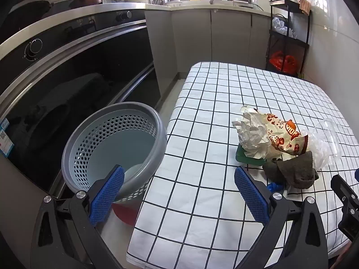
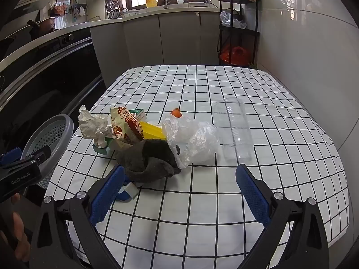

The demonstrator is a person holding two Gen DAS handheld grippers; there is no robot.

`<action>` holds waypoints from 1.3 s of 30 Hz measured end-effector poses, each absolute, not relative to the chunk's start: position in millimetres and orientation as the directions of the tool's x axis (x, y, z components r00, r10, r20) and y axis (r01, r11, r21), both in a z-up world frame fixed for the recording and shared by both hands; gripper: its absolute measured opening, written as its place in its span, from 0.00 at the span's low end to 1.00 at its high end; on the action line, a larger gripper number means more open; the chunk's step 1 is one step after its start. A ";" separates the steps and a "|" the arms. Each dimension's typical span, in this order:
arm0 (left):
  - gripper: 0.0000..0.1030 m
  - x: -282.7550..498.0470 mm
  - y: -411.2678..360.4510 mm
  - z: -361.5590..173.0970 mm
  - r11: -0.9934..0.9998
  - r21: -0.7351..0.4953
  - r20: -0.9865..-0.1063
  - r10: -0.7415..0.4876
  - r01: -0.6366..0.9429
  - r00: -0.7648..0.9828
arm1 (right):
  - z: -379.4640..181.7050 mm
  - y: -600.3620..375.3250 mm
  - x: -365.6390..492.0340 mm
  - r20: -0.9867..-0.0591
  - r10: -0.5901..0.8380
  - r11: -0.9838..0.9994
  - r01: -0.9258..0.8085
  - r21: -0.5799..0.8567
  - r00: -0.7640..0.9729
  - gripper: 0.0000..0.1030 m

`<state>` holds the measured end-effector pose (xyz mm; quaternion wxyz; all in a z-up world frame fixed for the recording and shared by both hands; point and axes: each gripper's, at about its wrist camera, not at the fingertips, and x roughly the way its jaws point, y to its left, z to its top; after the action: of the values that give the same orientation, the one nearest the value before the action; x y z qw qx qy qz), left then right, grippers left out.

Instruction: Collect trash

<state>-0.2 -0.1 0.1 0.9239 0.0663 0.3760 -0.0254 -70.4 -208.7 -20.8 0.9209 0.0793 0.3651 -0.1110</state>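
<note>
Beside the tabletop (image 1: 202, 116) in the left wrist view, the grey perforated wastebasket (image 1: 114, 148) stands on the floor against the cloth's edge, and the left tool (image 1: 179, 192) hangs wide open and empty between basket and trash heap, the crumpled paper (image 1: 251, 134) and snack wrapper (image 1: 285, 136) lying ahead to its right. From the right wrist view, the right tool (image 2: 179, 192) is likewise spread open and holding nothing, with the dark cloth (image 2: 150, 161) just ahead and left of centre, the clear plastic bag (image 2: 193, 141) beyond it, and a clear bottle (image 2: 233, 130) lying with its long axis pointing away; the right tool looks nearer the heap, though the small blue piece (image 2: 128, 192) by its left finger is hard to identify.
</note>
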 end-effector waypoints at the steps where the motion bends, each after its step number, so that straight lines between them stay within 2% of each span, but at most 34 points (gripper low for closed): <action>1: 0.94 -0.2 0.0 0.2 0.990 0.102 -0.699 0.001 0.098 0.715 | -20.9 -208.8 -70.3 -0.690 -0.146 0.963 0.262 0.065 0.709 0.92; 39: 0.94 1.6 5.2 0.1 0.990 0.106 -0.697 0.007 0.093 0.717 | -20.8 -209.6 -71.1 -0.689 -0.144 0.962 0.264 0.071 0.710 0.92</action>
<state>1.6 5.2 0.1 0.9242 0.0665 0.3753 -0.0232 -71.1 -209.6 -20.8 0.9210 0.0824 0.3642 -0.1105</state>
